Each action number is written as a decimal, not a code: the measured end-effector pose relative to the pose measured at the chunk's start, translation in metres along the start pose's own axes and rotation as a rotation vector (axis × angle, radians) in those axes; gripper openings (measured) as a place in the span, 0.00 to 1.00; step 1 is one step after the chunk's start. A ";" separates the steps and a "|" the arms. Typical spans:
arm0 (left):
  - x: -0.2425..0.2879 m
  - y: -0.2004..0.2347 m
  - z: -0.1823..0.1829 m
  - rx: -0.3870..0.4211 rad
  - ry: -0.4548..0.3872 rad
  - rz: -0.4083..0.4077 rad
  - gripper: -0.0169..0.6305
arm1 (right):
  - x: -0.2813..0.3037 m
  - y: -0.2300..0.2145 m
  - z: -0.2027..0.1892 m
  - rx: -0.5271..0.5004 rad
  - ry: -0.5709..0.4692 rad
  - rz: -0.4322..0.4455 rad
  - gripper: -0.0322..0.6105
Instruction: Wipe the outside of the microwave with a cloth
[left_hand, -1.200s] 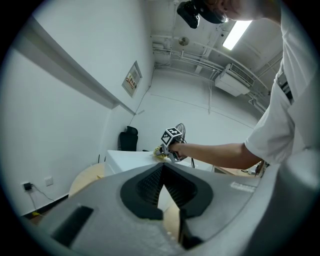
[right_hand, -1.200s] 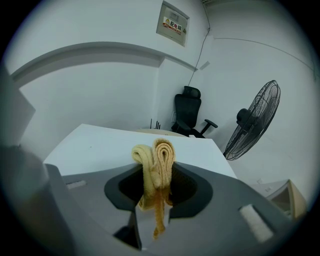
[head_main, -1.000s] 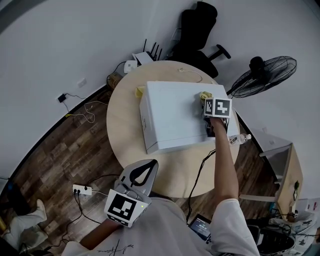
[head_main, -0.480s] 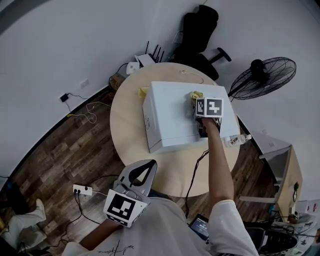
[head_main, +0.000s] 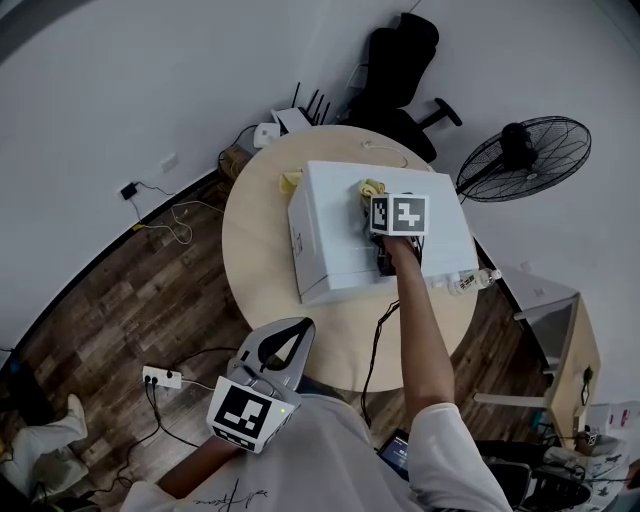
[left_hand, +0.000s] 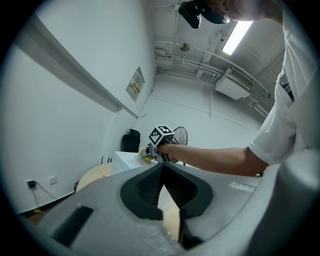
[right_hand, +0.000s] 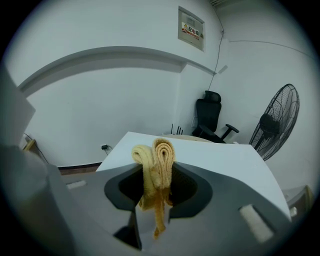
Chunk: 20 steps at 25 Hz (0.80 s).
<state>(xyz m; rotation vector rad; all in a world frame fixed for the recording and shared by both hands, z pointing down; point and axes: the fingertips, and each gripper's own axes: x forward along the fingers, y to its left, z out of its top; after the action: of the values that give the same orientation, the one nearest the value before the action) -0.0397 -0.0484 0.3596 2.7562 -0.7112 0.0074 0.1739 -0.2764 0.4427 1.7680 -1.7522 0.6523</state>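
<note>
The white microwave (head_main: 335, 225) stands on a round wooden table (head_main: 255, 255). My right gripper (head_main: 368, 203) rests on its top, shut on a folded yellow cloth (head_main: 366, 189) that presses against the top panel. In the right gripper view the cloth (right_hand: 156, 159) stands clamped between the jaws, with the microwave's white top (right_hand: 220, 160) stretching ahead of it. My left gripper (head_main: 288, 338) hangs low near the person's body, away from the table, jaws together and holding nothing. From the left gripper view the right gripper (left_hand: 151, 151) shows far off on the microwave (left_hand: 125, 159).
A black standing fan (head_main: 523, 155) is right of the table and an office chair (head_main: 400, 60) behind it. A router (head_main: 290, 115) sits near the wall. A bottle (head_main: 465, 283) lies by the microwave's right end. A power strip (head_main: 162, 378) and cables lie on the wooden floor.
My right gripper has slid the cloth leftward across the microwave's top, from near the right end toward the middle. The left gripper has stayed where it was.
</note>
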 end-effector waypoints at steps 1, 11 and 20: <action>-0.001 0.000 0.000 0.000 -0.002 0.001 0.01 | 0.000 0.006 0.000 -0.004 0.000 0.008 0.25; 0.000 -0.004 -0.006 -0.017 0.016 -0.018 0.01 | -0.001 0.057 0.005 -0.046 -0.021 0.078 0.25; 0.007 -0.016 -0.002 -0.003 0.019 -0.029 0.01 | -0.016 0.128 0.002 -0.129 -0.031 0.283 0.25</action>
<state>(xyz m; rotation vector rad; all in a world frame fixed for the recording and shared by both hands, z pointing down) -0.0254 -0.0376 0.3579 2.7592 -0.6655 0.0267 0.0460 -0.2647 0.4368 1.4652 -2.0390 0.6123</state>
